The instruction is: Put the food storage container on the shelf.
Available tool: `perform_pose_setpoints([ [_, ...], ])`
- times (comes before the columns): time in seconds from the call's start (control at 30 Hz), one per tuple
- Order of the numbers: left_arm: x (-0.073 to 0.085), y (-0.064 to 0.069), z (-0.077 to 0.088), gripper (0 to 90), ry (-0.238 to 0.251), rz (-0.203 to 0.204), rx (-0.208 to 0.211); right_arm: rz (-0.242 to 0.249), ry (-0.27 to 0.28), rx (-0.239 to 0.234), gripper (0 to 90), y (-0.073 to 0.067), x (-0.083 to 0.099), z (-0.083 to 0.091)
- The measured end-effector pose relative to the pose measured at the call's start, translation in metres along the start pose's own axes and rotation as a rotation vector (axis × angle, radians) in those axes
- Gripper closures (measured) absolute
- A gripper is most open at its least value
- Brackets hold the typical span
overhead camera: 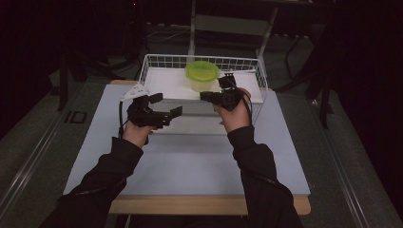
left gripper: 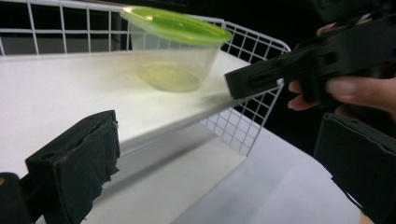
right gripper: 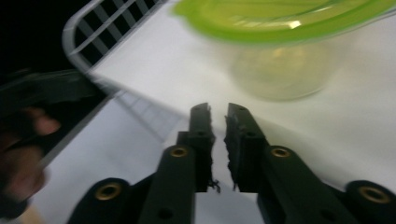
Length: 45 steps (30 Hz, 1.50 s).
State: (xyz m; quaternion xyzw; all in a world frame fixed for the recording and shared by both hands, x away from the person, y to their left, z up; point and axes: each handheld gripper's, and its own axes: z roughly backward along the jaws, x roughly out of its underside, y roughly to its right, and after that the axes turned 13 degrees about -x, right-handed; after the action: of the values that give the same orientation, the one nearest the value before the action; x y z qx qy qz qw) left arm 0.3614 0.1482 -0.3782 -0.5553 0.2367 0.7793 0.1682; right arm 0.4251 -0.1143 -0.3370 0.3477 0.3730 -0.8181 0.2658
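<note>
Nearest our edge of the counter (overhead camera: 190, 166) we see bare pale surface, with both forearms reaching forward over it. Farther in, toward the middle, our left gripper (overhead camera: 164, 107) hangs just short of the wire basket's (overhead camera: 157, 59) front edge, its jaws spread wide and holding nothing; in the left gripper view the padded faces stand well apart with the white shelf board (left gripper: 70, 93) between them. Our right gripper (overhead camera: 209, 96) sits a little farther on, at the front edge of that board, and its jaws are drawn nearly together with only a thin slit between them, clasping nothing.

Beyond both, toward the far edge of the counter, the clear plastic tub (overhead camera: 201, 81) with its green lid (overhead camera: 202, 70) stands upright on the board inside the basket, apart from either gripper.

We judge the tub light, thin-walled and smooth, so it may slip or flex under a hard squeeze. Its walls taper downward, which would let the jaws slide off low down. The lid's rim overhangs the wall, and just under that lip looks the surest place to take hold; alternatively, across the lid's edge, if the lid is snapped on firmly.
</note>
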Motion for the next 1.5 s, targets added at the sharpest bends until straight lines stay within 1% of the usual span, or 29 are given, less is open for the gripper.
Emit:
perform_pose_setpoints([
  [0.03, 0.002, 0.001, 0.002, 0.8, 0.006, -0.001, 0.010, 0.023, -0.006, -0.004, 73.6, -0.004, 0.003, 0.002],
  [0.07, 0.003, 0.002, 0.004, 0.8, 0.001, -0.011, 0.015, 0.050, -0.014, -0.001, 71.3, -0.008, 0.006, 0.003],
  [0.13, 0.007, 0.005, 0.008, 0.8, 0.004, -0.031, 0.028, 0.078, -0.018, -0.012, 64.6, -0.015, 0.014, 0.007],
  [0.17, 0.008, 0.007, 0.011, 0.8, 0.001, -0.036, 0.040, 0.100, -0.027, -0.015, 59.5, -0.018, 0.018, 0.008],
  [0.23, 0.013, 0.011, 0.015, 0.8, 0.007, -0.046, 0.067, 0.145, -0.027, -0.015, 51.3, -0.024, 0.026, 0.011],
  [0.3, 0.018, 0.015, 0.020, 0.9, 0.005, -0.061, 0.088, 0.178, -0.026, -0.021, 43.0, -0.027, 0.035, 0.014],
  [0.33, 0.022, 0.017, 0.023, 0.8, 0.008, -0.063, 0.101, 0.191, -0.023, -0.025, 40.3, -0.028, 0.040, 0.016],
  [0.4, 0.030, 0.021, 0.026, 0.8, -0.005, -0.061, 0.120, 0.195, -0.010, -0.038, 32.4, -0.029, 0.049, 0.019],
  [0.43, 0.033, 0.022, 0.027, 0.8, -0.009, -0.061, 0.127, 0.208, -0.018, -0.049, 30.3, -0.029, 0.056, 0.021],
  [0.53, 0.045, 0.026, 0.031, 0.8, -0.021, -0.079, 0.146, 0.220, -0.025, -0.063, 26.3, -0.028, 0.070, 0.024],
  [0.57, 0.049, 0.028, 0.031, 0.8, -0.028, -0.079, 0.153, 0.234, -0.032, -0.066, 25.0, -0.027, 0.077, 0.025],
  [0.63, 0.055, 0.030, 0.031, 0.8, -0.037, -0.089, 0.161, 0.236, -0.029, -0.065, 22.2, -0.026, 0.087, 0.027],
  [0.7, 0.061, 0.031, 0.032, 0.8, -0.053, -0.104, 0.172, 0.235, -0.030, -0.069, 21.6, -0.024, 0.096, 0.029],
  [0.8, 0.071, 0.033, 0.032, 0.8, -0.068, -0.121, 0.184, 0.241, -0.028, -0.057, 20.2, -0.019, 0.111, 0.031],
  [0.9, 0.082, 0.034, 0.032, 0.8, -0.091, -0.127, 0.191, 0.236, -0.029, -0.055, 20.3, -0.012, 0.125, 0.032],
  [0.93, 0.084, 0.034, 0.032, 0.8, -0.095, -0.128, 0.191, 0.243, -0.033, -0.051, 20.3, -0.010, 0.131, 0.033],
  [0.97, 0.084, 0.034, 0.032, 0.8, -0.095, -0.128, 0.191, 0.243, -0.033, -0.051, 20.3, -0.010, 0.131, 0.033],
  [1.0, 0.089, 0.035, 0.031, 0.8, -0.104, -0.125, 0.196, 0.234, -0.042, -0.060, 20.2, -0.006, 0.140, 0.034],
  [1.03, 0.091, 0.035, 0.031, 0.8, -0.108, -0.126, 0.199, 0.232, -0.038, -0.059, 20.2, -0.005, 0.143, 0.035],
  [1.1, 0.097, 0.036, 0.031, 0.8, -0.119, -0.132, 0.201, 0.231, -0.041, -0.063, 20.1, -0.002, 0.152, 0.036],
  [1.13, 0.101, 0.036, 0.031, 0.8, -0.130, -0.142, 0.204, 0.234, -0.038, -0.061, 20.2, 0.000, 0.157, 0.037],
  [1.2, 0.101, 0.036, 0.031, 0.8, -0.130, -0.142, 0.204, 0.233, -0.038, -0.060, 20.2, 0.001, 0.161, 0.038],
  [1.23, 0.107, 0.035, 0.031, 0.8, -0.139, -0.152, 0.208, 0.233, -0.038, -0.060, 20.2, 0.001, 0.161, 0.038],
  [1.27, 0.109, 0.035, 0.031, 0.8, -0.145, -0.153, 0.209, 0.219, -0.050, -0.061, 20.1, 0.006, 0.171, 0.040],
  [1.3, 0.112, 0.034, 0.032, 0.8, -0.150, -0.155, 0.212, 0.227, -0.062, -0.052, 20.1, 0.009, 0.178, 0.042],
  [1.33, 0.118, 0.033, 0.032, 0.8, -0.165, -0.168, 0.209, 0.233, -0.064, -0.052, 20.1, 0.010, 0.181, 0.044],
  [1.4, 0.118, 0.033, 0.032, 0.8, -0.165, -0.168, 0.209, 0.238, -0.068, -0.054, 20.1, 0.011, 0.184, 0.046],
  [1.43, 0.125, 0.029, 0.034, 0.8, -0.183, -0.172, 0.219, 0.241, -0.077, -0.048, 20.1, 0.013, 0.190, 0.049],
  [1.5, 0.127, 0.028, 0.034, 0.8, -0.187, -0.175, 0.219, 0.243, -0.081, -0.047, 20.1, 0.014, 0.193, 0.051],
])
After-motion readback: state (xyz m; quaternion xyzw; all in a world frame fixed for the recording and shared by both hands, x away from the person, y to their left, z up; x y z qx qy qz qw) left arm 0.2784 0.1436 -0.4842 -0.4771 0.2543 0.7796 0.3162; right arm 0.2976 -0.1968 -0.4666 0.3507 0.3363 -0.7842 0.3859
